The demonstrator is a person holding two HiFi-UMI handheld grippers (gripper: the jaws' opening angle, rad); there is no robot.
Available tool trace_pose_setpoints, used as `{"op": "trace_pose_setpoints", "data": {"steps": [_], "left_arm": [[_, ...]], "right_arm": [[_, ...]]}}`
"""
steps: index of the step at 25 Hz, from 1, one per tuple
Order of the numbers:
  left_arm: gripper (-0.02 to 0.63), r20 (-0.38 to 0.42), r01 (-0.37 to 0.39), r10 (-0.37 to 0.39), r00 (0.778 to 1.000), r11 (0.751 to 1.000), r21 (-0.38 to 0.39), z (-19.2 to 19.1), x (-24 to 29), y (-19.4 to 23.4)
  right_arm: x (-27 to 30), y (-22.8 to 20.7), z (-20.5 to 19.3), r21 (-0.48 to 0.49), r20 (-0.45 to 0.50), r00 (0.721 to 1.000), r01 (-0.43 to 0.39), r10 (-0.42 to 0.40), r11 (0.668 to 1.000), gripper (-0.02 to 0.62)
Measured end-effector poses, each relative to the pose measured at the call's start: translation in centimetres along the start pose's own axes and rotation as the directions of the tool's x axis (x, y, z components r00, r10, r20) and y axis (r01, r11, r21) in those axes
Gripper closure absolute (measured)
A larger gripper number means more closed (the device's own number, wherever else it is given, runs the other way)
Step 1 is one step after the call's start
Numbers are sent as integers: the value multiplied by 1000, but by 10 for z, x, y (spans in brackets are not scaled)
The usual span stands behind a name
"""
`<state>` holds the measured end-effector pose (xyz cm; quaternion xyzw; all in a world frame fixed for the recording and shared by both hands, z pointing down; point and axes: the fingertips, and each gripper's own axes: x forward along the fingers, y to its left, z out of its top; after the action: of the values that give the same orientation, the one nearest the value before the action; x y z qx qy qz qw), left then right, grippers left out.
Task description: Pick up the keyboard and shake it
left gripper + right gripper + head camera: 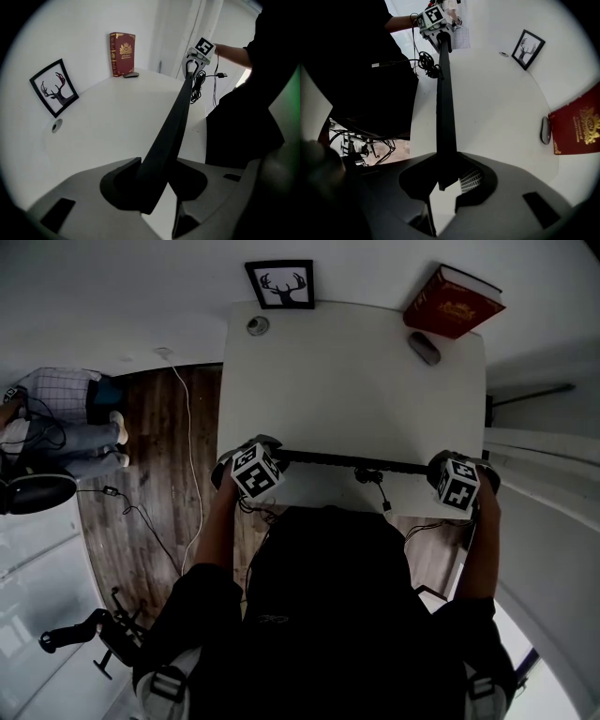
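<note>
**Left gripper**: jaws closed on the left end of the keyboard.
**Right gripper**: jaws closed on its right end. Each hold takes only a short stretch of the slim body.

**Risks:**
- A hard shake may lever one end out of so narrow a hold. The keyboard would then drop onto the table or past its near edge to the floor.
- Uneven motion of the two hands may twist or flex it.
- The cable hangs loose below the middle and may whip about or snag the table edge.

**Keyboard:** black, long and slim, turned on edge, so from above it shows as a thin bar. It spans the gap between the grippers over the table's near edge, apparently clear of the top.

**Nearby:** book and mouse at far right, well apart.
</note>
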<state>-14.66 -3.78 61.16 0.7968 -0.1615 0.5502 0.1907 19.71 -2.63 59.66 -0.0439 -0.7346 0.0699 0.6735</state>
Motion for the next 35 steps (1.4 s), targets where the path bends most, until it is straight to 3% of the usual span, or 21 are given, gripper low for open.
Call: {"op": "trace_pose_setpoints", "data": {"steps": [9, 17, 26, 31, 35], "left_arm": [[448, -3, 30, -30, 1000, 999, -14, 9, 3, 14], [396, 21, 1, -1, 1000, 1000, -13, 16, 9, 30], [330, 82, 4, 4, 997, 996, -89, 18, 18, 55], [308, 121, 76, -55, 991, 981, -177, 14, 33, 61], [301, 146, 120, -89, 985, 969, -216, 12, 39, 63]], "right_arm": [[-3, -16, 1, 27, 60, 996, -61, 60, 998, 495], [-2, -37, 1, 66, 137, 990, -37, 27, 997, 469], [3, -70, -2, 149, 210, 976, 27, -58, 988, 413], [13, -91, -5, 174, 227, 968, 64, -104, 983, 396], [19, -99, -6, 190, 240, 967, 35, -81, 981, 388]]}}
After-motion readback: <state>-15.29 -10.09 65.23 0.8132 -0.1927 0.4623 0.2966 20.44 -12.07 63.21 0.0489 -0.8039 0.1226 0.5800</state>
